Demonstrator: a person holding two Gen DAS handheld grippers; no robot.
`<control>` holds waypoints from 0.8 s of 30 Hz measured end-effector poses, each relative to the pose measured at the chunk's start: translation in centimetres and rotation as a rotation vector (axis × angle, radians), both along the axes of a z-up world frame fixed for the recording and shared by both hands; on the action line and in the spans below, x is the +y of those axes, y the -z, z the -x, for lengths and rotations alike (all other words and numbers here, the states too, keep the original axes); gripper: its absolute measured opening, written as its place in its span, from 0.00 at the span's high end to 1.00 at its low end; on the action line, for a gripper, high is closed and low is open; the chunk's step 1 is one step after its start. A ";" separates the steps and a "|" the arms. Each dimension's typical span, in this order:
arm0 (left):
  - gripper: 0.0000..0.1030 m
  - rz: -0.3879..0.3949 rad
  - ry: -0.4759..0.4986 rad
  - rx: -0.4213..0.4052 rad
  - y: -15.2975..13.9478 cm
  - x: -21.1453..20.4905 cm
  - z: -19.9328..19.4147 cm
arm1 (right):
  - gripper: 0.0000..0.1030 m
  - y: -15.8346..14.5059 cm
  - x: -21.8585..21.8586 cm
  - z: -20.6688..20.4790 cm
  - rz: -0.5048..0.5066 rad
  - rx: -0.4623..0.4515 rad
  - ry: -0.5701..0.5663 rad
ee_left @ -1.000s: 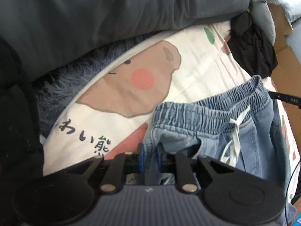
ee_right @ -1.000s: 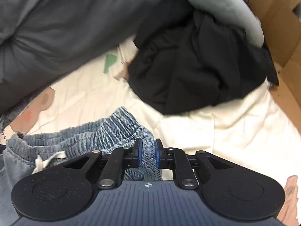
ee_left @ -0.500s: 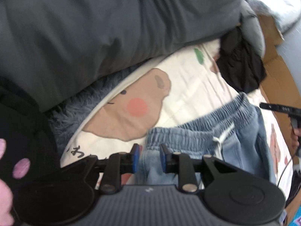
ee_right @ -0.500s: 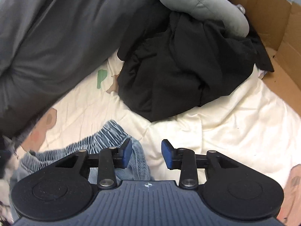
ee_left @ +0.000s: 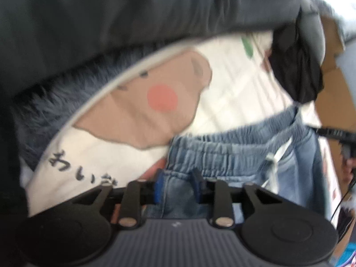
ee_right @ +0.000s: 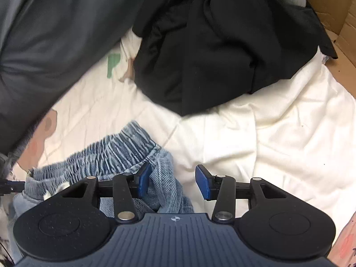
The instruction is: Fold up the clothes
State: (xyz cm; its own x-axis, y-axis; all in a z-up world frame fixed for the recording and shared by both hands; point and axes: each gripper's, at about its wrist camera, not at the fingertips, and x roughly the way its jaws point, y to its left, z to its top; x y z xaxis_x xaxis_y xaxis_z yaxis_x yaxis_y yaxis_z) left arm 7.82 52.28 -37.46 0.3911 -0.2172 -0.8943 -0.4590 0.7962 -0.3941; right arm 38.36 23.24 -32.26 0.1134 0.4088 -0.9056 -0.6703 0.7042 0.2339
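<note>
Both grippers point forward and low over the bed, each at one end of the shorts' waistband. The left gripper has its two blue pads spread apart, and the denim of the shorts lies between them; the cloth seems loose there, not pinched. The right gripper is spread wider. Its left pad touches the corner of the shorts, while its right pad stands free above the sheet.

The shorts lie on the cream sheet, the waistband running from about 9 o'clock to 3 o'clock in the left view, with a white drawstring hanging near the 3 o'clock side. In the right view they sit at 8 o'clock, and their lower part is hidden behind the gripper body.

At 12 o'clock in the right view there is a black garment, crumpled, its shape not possible to read. A grey duvet fills 10 o'clock. A cardboard box is cut off at 2 o'clock. The left view is blurred, so the printed letters at 8 o'clock are hard to read.
</note>
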 end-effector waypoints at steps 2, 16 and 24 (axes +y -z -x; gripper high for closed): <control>0.57 -0.027 0.037 0.009 0.6 -0.8 -0.3 | 0.49 0.4 0.2 0.1 0.012 0.000 -0.012; 0.56 -0.149 0.154 0.001 0.6 -2.8 -1.5 | 0.49 2.1 1.3 1.6 0.110 0.031 -0.137; 0.73 -0.177 0.141 -0.046 -0.3 -3.1 -0.8 | 0.84 1.0 2.0 2.8 0.130 -0.054 -0.256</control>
